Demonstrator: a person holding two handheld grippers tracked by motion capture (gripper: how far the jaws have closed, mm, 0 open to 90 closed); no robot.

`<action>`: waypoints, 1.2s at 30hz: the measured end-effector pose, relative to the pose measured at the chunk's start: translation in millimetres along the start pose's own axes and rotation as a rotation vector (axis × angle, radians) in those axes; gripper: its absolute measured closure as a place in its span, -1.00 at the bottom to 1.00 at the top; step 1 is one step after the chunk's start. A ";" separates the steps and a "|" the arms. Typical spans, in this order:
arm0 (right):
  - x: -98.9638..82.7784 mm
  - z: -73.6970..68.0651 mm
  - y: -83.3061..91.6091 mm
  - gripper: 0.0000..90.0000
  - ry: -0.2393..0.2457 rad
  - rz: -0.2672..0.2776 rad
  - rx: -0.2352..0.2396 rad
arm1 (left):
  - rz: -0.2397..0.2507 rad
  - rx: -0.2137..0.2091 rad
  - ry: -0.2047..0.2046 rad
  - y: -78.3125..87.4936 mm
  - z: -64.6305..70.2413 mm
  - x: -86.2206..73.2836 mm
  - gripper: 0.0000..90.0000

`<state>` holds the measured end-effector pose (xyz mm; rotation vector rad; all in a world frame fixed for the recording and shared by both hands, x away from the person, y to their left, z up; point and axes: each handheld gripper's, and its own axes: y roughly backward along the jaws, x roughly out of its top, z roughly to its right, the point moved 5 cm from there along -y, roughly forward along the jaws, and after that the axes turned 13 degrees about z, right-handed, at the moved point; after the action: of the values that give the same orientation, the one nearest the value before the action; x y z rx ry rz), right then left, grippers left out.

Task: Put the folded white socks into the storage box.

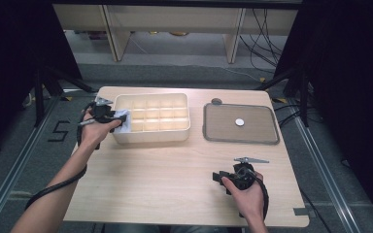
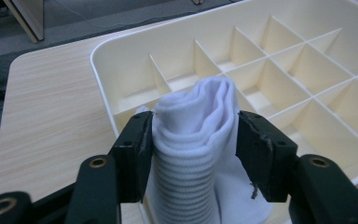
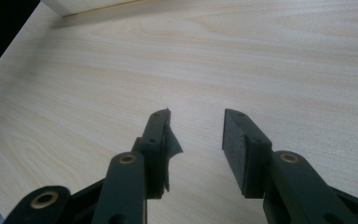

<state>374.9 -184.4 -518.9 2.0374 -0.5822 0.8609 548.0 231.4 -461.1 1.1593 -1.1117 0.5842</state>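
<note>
A folded white sock (image 2: 196, 135) stands between the jaws of my left gripper (image 2: 193, 122), at the near left corner of a cream divided box (image 2: 121, 44). The jaws stand wide beside the sock, which looks loose and not squeezed. In the high view the left gripper (image 1: 116, 119) and the sock (image 1: 123, 116) sit at the left end of the box (image 1: 150, 97). My right gripper (image 3: 196, 116) is open above bare wood with nothing between its pads. It rests near the table's front right (image 1: 218, 175).
A grey tray (image 1: 218, 126) lies right of the box with a small white disc (image 1: 240, 122) on it. A small dark round thing (image 1: 216, 101) sits by the tray's far left corner. Several of the box's compartments hold nothing. Bare wooden table (image 1: 165, 165) spans the middle.
</note>
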 end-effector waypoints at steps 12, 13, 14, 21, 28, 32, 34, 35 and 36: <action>-0.6 0.2 0.0 0.37 -0.014 0.002 0.025 | -0.105 -0.001 0.063 -14.7 -5.1 10.7 -0.05; -0.7 0.4 0.2 0.37 -0.011 0.000 0.023 | -0.100 -0.001 0.068 -15.9 -4.8 10.9 -0.01; -0.7 0.6 0.5 0.37 -0.008 -0.004 0.016 | -0.107 -0.009 0.077 -16.3 -4.5 11.4 0.05; -1.5 0.4 -0.8 0.37 -0.010 -0.005 0.013 | -0.141 -0.007 0.098 -16.9 -6.5 10.8 0.48; -2.0 -0.6 -1.0 0.37 -0.009 -0.006 0.022 | -0.153 -0.017 0.034 -11.3 -1.3 10.4 0.62; -2.7 0.1 -2.4 0.37 -0.003 -0.003 0.010 | -0.158 -0.026 -0.004 -8.0 3.4 9.0 0.64; -2.8 -0.5 -1.2 0.37 -0.006 -0.016 0.019 | -0.184 -0.030 -0.042 -5.5 3.4 8.4 0.65; -2.9 -0.8 -1.1 0.37 -0.007 -0.017 0.019 | -0.180 -0.032 -0.058 -5.8 4.0 7.7 0.65; -2.9 -0.7 -0.4 0.37 -0.003 -0.026 0.011 | -0.180 -0.032 -0.062 -5.7 4.2 7.4 0.65</action>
<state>373.0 -183.3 -521.0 2.0523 -0.5527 0.8483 554.0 224.4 -456.7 1.2419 -1.0519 0.3922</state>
